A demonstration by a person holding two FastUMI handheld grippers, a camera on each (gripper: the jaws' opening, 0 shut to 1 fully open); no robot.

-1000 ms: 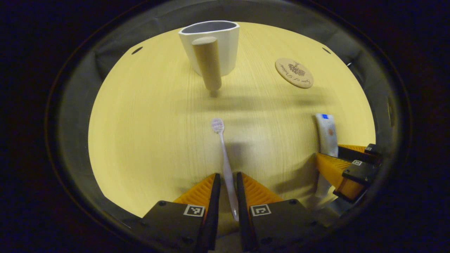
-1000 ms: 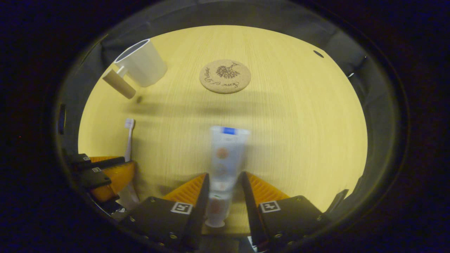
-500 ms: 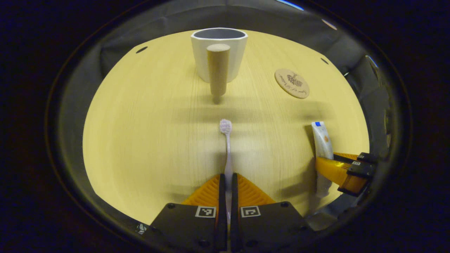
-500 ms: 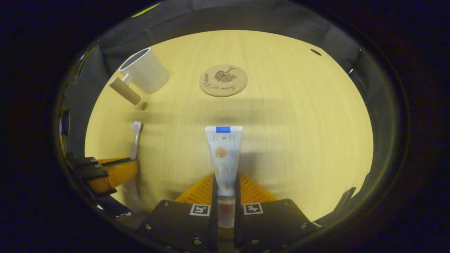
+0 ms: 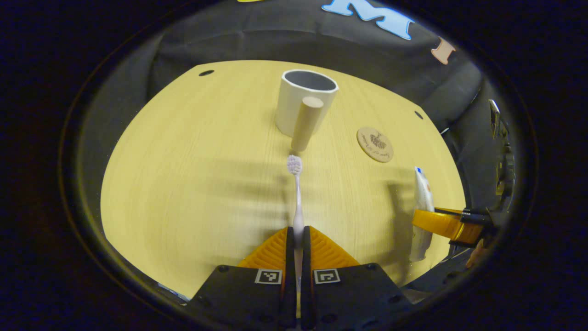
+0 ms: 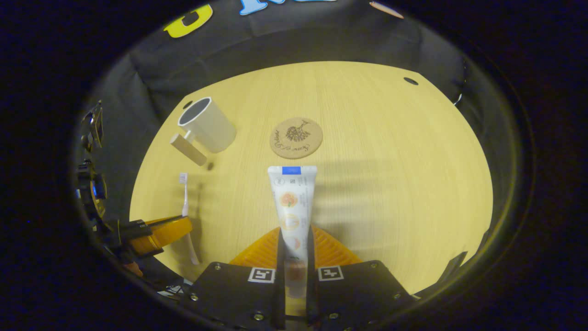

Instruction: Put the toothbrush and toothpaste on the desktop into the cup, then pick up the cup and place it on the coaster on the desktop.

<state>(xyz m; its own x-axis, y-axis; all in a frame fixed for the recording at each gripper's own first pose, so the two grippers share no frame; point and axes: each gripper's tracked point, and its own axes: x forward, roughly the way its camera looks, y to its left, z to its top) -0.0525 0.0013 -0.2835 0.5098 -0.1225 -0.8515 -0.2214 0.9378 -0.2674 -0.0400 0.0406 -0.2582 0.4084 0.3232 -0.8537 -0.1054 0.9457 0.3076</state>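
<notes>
toothbrush pinched in left claw, toothpaste in right claw

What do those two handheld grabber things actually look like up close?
Each gripper, left and right, has a black body studded with screws, a small square black-and-white marker on each side, and two ribbed, wedge-shaped fingers that narrow toward the tips.

One toothbrush, one toothpaste, one cup, one coaster, two claws
</notes>
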